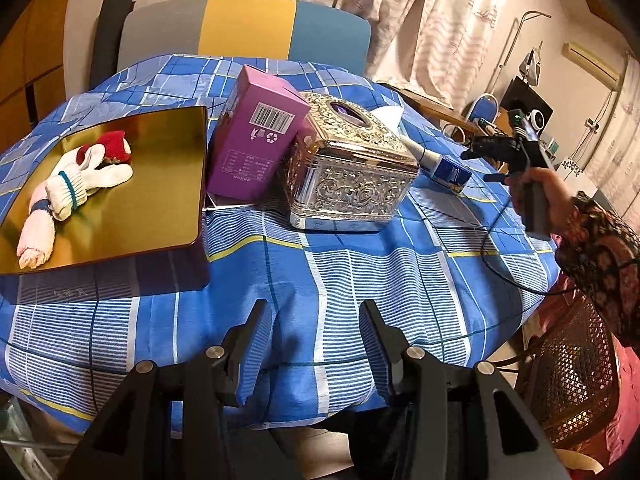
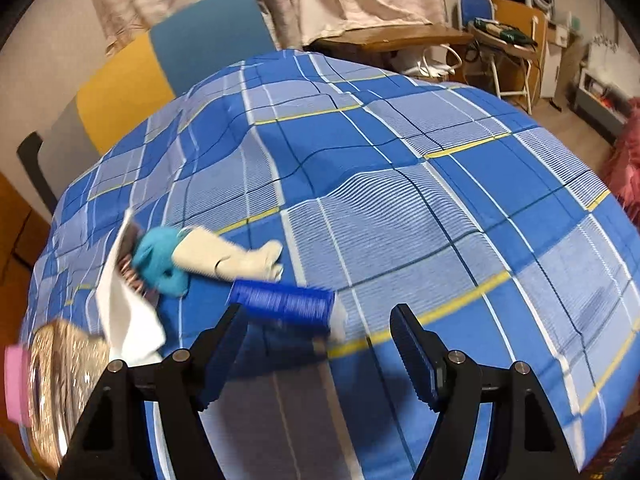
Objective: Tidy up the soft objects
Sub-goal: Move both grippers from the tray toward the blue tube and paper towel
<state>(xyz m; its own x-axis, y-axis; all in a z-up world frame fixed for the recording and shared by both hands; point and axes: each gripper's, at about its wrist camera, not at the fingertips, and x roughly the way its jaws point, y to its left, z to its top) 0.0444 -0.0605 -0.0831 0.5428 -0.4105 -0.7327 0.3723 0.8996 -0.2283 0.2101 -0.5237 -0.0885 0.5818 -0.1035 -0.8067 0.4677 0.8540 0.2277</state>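
On the left, the gold tray (image 1: 132, 216) already holds three soft things: a pink rolled cloth (image 1: 36, 240), a white glove (image 1: 86, 184) and a red piece (image 1: 114, 148), so that much looks done. Further right, past the purple box (image 1: 256, 136) and the silver tissue box (image 1: 352, 168), a cream-and-teal glove (image 2: 200, 260) lies loose on the blue checked tablecloth (image 2: 440, 200) beside a blue tube (image 2: 286, 300), seemingly left to collect. The left gripper (image 1: 316, 344) hangs wide and empty over bare cloth, and the right gripper (image 2: 320, 344) is also wide and empty, near the tube.

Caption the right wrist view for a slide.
Open right gripper over the blue plaid cloth, near a blue box and a teal-and-cream glove.
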